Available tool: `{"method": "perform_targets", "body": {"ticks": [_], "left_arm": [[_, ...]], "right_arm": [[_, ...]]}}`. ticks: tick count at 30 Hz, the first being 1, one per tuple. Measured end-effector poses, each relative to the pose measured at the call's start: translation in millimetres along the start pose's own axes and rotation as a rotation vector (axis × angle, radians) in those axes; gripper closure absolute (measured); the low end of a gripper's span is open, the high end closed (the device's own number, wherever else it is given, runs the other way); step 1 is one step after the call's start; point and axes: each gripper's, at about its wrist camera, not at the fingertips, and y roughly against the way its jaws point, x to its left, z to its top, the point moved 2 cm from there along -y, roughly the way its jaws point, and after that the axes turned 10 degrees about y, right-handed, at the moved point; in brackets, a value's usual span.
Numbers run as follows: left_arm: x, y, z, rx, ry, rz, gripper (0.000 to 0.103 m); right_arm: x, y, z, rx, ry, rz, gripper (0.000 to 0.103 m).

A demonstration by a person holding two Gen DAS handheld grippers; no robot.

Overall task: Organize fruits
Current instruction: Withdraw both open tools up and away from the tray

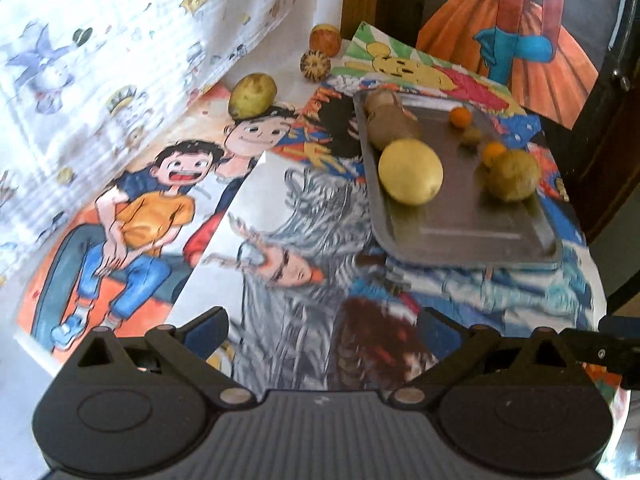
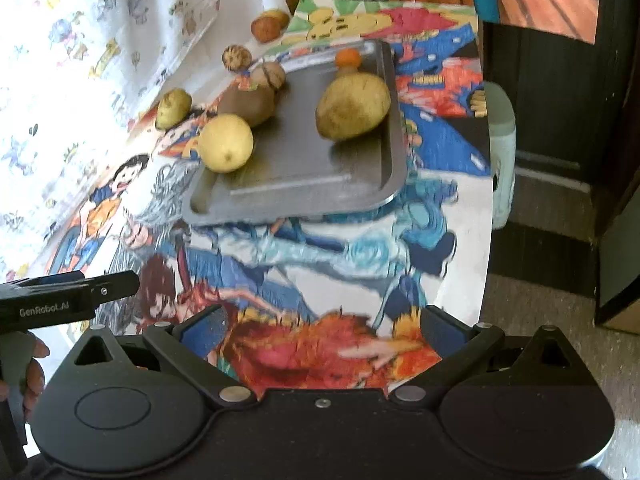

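Observation:
A grey metal tray lies on the drawing-covered table. It holds a round yellow fruit, a brown fruit, a large yellow-brown fruit and a small orange fruit. Off the tray, to its left, sit a yellow-green fruit, a striped brown fruit and an orange-red fruit. My left gripper and right gripper hover near the table's front, both open wide with nothing between the fingers.
Colourful drawings cover the table. A patterned white cloth hangs at the left. The table's right edge drops to the floor beside a pale green stool and a dark cabinet. A hand holds the left gripper's body.

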Motion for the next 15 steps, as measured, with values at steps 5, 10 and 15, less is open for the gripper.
{"method": "perform_targets", "body": {"ticks": [5, 10, 15], "left_arm": [[2.6, 9.2, -12.4, 0.018, -0.007, 0.016, 0.001], [2.3, 18.8, -12.9, 0.001, -0.014, 0.027, 0.001], [10.8, 25.7, -8.8, -0.015, 0.01, 0.065, 0.001]], "right_arm": [[4.2, -0.9, -2.3, 0.03, 0.005, 0.038, 0.001], [10.1, -1.7, 4.7, 0.037, 0.015, 0.078, 0.001], [17.9, -3.8, 13.4, 0.029, 0.042, 0.113, 0.001]]}}
